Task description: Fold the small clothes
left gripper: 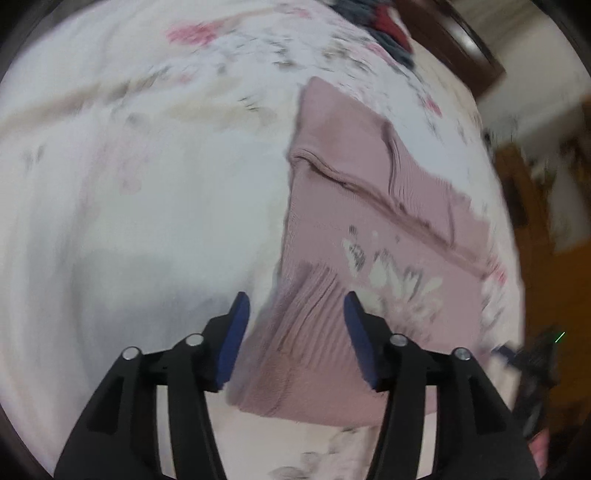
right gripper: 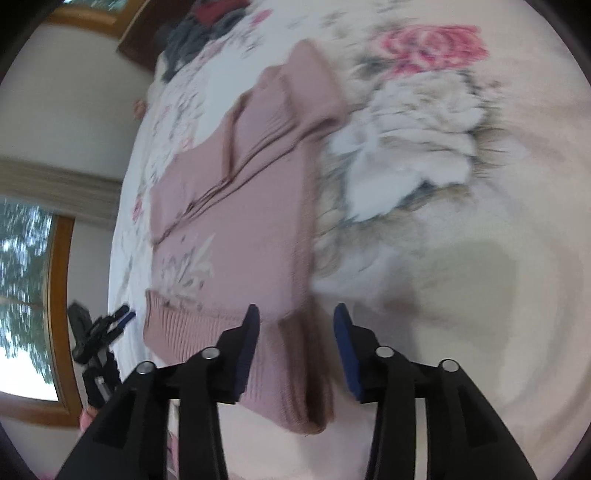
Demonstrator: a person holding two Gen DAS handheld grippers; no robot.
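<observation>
A pink knitted sweater (left gripper: 373,206) lies flat on a bed under a floral bedspread (left gripper: 147,184), its sleeves folded in across the body and its ribbed hem (right gripper: 207,332) nearest both cameras. The left hand-held gripper (left gripper: 297,314) hovers with its jaws apart over one corner of that hem, holding nothing; the right hand-held gripper (right gripper: 295,325) is likewise spread wide above the other corner, empty. Both pictures are smeared, so whether either pad touches the knit cannot be told. The step in hand looks like taking the hem at its two corners to carry it up toward the collar. To do that well, each gripper should probably come down far enough to catch every layer at its corner, pinching the ribbing rather than the looser knit above it, since ribbing is thick and less likely to slip. Lifting both corners together and evenly should keep the tucked sleeves from sliding out, and the bedspread beneath must be left out of the bite. No basket, box or other container shows in either view; a heap of dark clothes (right gripper: 199,33) sits loose at the far end of the bed.
</observation>
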